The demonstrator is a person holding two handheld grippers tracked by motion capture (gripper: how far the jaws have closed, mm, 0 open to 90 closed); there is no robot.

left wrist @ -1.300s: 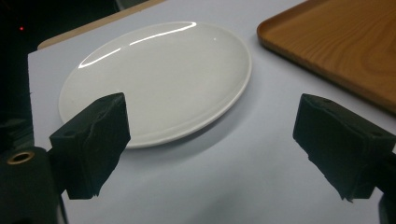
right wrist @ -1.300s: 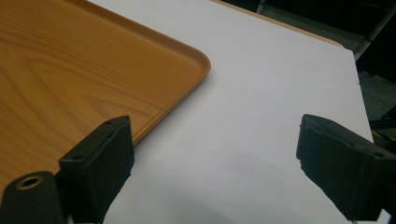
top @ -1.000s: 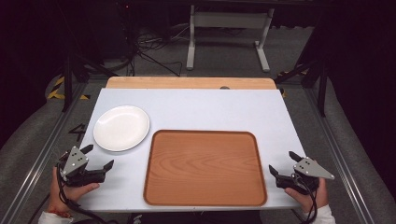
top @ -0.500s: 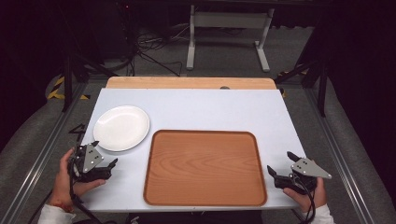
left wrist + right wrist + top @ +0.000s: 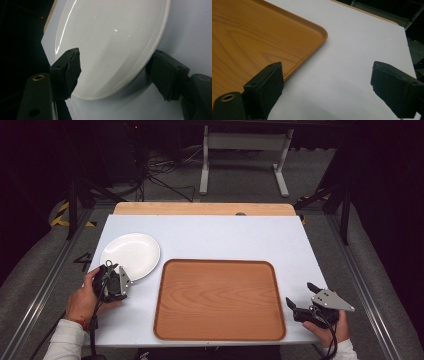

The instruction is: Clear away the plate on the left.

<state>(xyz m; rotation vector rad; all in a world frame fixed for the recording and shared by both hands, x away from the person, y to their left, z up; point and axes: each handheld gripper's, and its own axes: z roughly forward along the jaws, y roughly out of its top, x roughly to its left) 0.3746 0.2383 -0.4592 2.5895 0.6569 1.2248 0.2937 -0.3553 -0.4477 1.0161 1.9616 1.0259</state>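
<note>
White plate point(image 5: 131, 255) sits flat on the white tabletop point(image 5: 225, 237), left side, mid-depth, just left of the wooden tray's point(image 5: 218, 299) far-left corner, apart from it. It's round, so no long axis and no heading; open face up. In the left gripper view the plate point(image 5: 110, 42) looks tipped sideways, but that's the camera rolled with the hand.

Left gripper point(image 5: 114, 282) is at the plate's near rim, held in the person's left hand point(image 5: 85, 296), which comes in from the near-left; white sleeve at the wrist. Gripper is rolled onto its side. Left gripper view: left gripper point(image 5: 117, 75) jaws spread wide, one pad over the plate's upper face, the other beside the rim on the outer side. Rim lies in the gap; cannot tell whether either pad touches it. Nothing clamped.

Right gripper point(image 5: 306, 304) is at the near-right of the table, just right of the tray's near-right corner, in the right hand point(image 5: 334, 330). Grey triangular plate on top faces up, jaws aimed left toward the tray. Right gripper view: right gripper point(image 5: 327, 85) jaws wide apart, holding nothing, one jaw over the tray point(image 5: 254, 42) edge, the other over bare tabletop point(image 5: 362, 45).

Tray is rectangular, long axis left-right, empty, near-centre. A light wood strip runs along the table's far edge. Room is dark: grey floor, cables, white stand legs beyond the table.
</note>
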